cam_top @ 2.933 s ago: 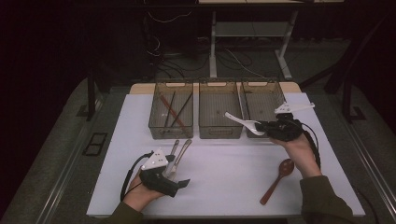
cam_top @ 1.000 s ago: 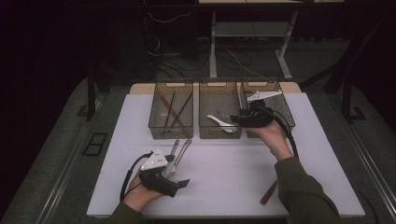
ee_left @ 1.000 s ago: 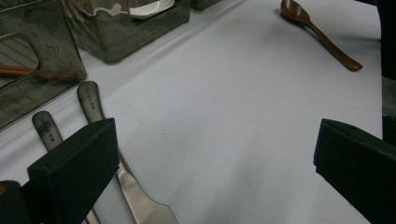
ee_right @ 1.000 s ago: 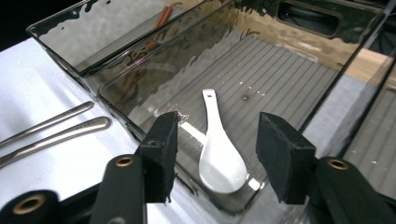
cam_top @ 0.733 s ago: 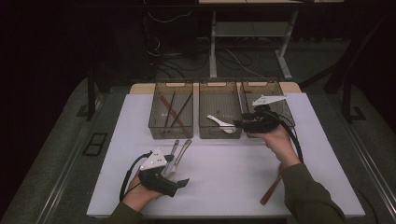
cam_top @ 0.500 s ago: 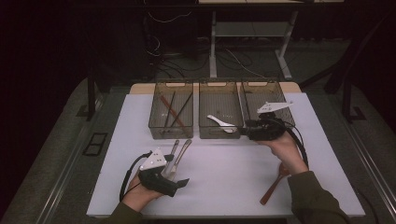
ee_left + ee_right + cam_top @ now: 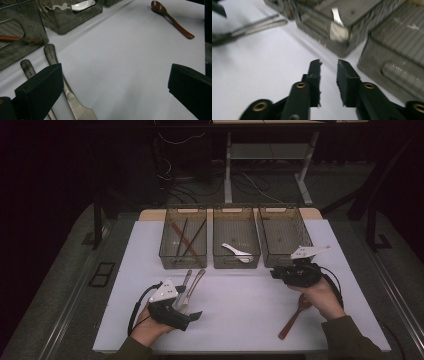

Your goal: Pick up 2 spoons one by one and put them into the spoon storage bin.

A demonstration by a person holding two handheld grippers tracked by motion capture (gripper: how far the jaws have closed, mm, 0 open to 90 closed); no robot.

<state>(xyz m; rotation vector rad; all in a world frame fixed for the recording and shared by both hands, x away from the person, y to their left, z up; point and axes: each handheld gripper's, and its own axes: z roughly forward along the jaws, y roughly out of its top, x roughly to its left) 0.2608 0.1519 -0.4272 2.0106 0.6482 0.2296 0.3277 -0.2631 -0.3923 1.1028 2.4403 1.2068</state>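
- High view, nearest edge: the left gripper [image 7: 187, 306] rests on the white mat [image 7: 240, 320] with its tongs spread wide and nothing between them. One jaw lies beside two metal utensils [image 7: 192, 282].
- Across the mat, one brown wooden spoon [image 7: 295, 317] lies just beside the person's right hand, untouched.
- Further on, the right gripper [image 7: 275, 271] hovers in front of the bins. Its jaws have just been closing and now stand a narrow gap apart, pinching nothing.
- Farthest, three clear bins sit in a row. The left bin [image 7: 182, 210] holds thin sticks that are too dim to count. The middle bin [image 7: 235, 210] holds one white spoon [image 7: 236, 251]. The right bin [image 7: 282, 210] looks bare.
- Step, as I judge it: sorting cutlery into the bins, between one drop and the next pick.
- Next move: the right tongs likely need to spread again, swing back to the wooden spoon, straddle its handle and pinch it.
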